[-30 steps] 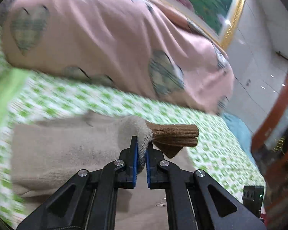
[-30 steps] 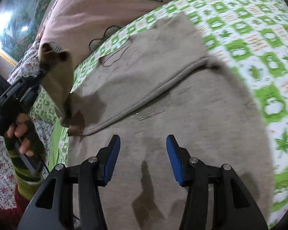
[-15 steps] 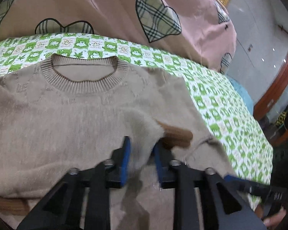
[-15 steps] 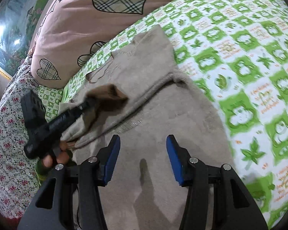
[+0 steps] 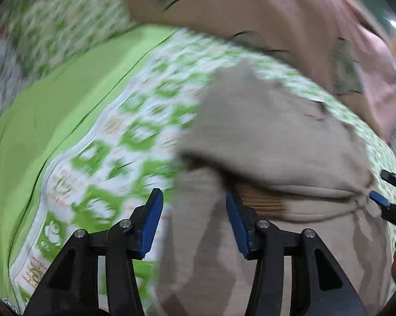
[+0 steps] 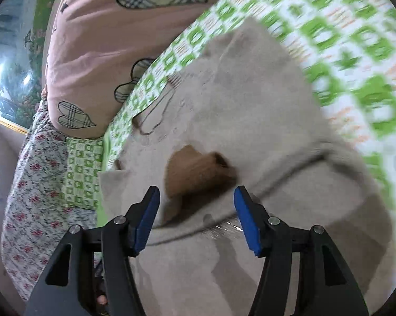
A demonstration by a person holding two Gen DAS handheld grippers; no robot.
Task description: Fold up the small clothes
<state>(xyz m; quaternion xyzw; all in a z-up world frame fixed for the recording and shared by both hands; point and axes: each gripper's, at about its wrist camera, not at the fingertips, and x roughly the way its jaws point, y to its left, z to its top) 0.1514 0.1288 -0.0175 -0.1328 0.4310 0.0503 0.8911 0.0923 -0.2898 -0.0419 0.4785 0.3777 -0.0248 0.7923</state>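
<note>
A small beige knit sweater lies on the green-and-white patterned bed cover. One sleeve is folded across its body, and its brown ribbed cuff rests on top; the cuff also shows in the left wrist view. My left gripper is open and empty over the sweater's left edge. My right gripper is open and empty just in front of the cuff. The right gripper's blue tip shows at the far right of the left wrist view.
A pink pillow with plaid hearts lies behind the sweater. A plain green sheet and floral fabric border the cover on the left. A framed landscape picture hangs behind.
My left gripper has opened, let go of the sleeve and swung left. The cuff now lies on the sweater's body. My right gripper stays open and has moved closer to the cuff.
</note>
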